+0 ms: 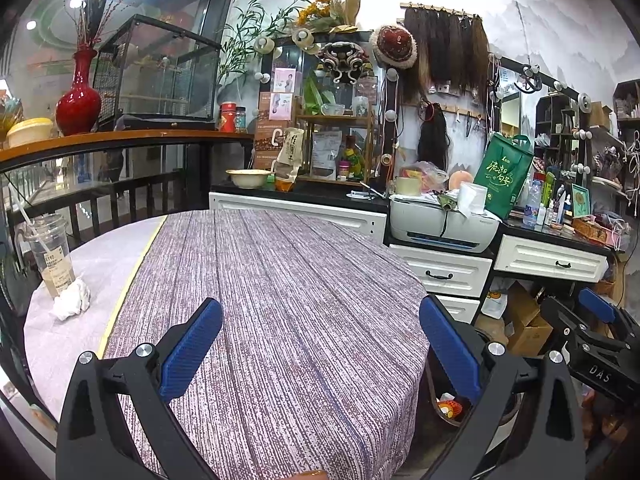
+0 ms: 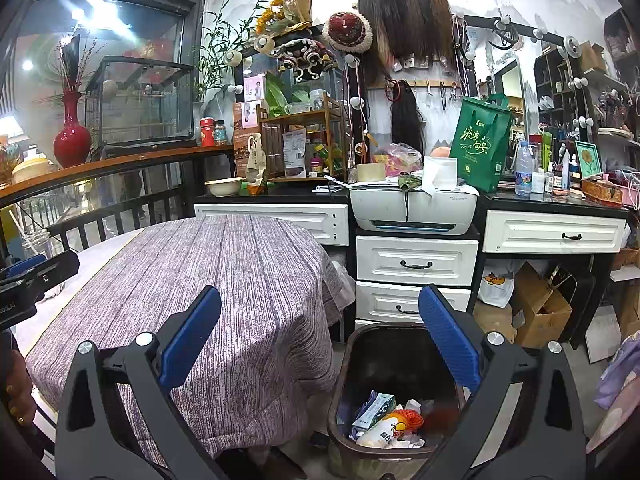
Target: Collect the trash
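Crumpled tissue [image 1: 72, 298] lies on the table [image 1: 280, 300], touching the base of a plastic iced-drink cup [image 1: 50, 256] with a straw, at the table's far left edge. Left tongs [image 1: 320, 344] hang spread and empty over the striped tablecloth, well apart from the tissue. Right tongs [image 2: 320, 344] are also spread and empty, held above the dark trash bin [image 2: 360, 364] that stands on the floor just beside the table's right side. The bin holds a carton, an orange net and white wrappers. A white printer [image 2: 414, 206] sits beyond the table.
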{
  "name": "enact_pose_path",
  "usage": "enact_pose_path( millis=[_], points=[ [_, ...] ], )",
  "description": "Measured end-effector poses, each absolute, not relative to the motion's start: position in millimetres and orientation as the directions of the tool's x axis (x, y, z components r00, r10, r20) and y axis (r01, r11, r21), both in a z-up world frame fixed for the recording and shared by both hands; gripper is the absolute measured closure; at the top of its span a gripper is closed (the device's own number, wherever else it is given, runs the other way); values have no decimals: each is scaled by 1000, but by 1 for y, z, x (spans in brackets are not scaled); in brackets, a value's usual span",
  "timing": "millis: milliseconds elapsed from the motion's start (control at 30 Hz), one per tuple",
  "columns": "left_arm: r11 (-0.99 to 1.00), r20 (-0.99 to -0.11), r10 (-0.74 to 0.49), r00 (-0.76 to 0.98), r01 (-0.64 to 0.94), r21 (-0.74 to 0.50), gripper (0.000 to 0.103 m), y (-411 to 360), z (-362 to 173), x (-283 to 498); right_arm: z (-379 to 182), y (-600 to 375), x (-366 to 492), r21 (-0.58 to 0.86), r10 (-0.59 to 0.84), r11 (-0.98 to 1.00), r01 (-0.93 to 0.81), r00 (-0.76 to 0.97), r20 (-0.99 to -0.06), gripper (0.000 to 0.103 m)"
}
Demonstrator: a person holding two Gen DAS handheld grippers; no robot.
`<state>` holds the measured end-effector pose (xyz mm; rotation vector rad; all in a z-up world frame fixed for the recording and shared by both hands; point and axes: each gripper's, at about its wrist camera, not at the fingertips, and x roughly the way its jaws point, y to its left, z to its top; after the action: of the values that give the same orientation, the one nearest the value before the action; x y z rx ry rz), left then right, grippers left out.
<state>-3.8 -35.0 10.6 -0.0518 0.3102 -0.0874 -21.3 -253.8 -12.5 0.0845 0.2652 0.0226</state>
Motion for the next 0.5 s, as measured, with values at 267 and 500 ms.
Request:
enact_pose_path(
  millis=[267, 500],
  points=[
    [995, -304, -97, 948, 80, -67, 5, -35, 11, -3, -12, -253, -21, 85, 33, 996, -11, 965, -262, 6],
    [995, -307, -98, 947, 83, -61, 5, -37, 12, -2, -13, -253, -21, 86, 33, 996, -11, 965, -262, 6]
  ],
)
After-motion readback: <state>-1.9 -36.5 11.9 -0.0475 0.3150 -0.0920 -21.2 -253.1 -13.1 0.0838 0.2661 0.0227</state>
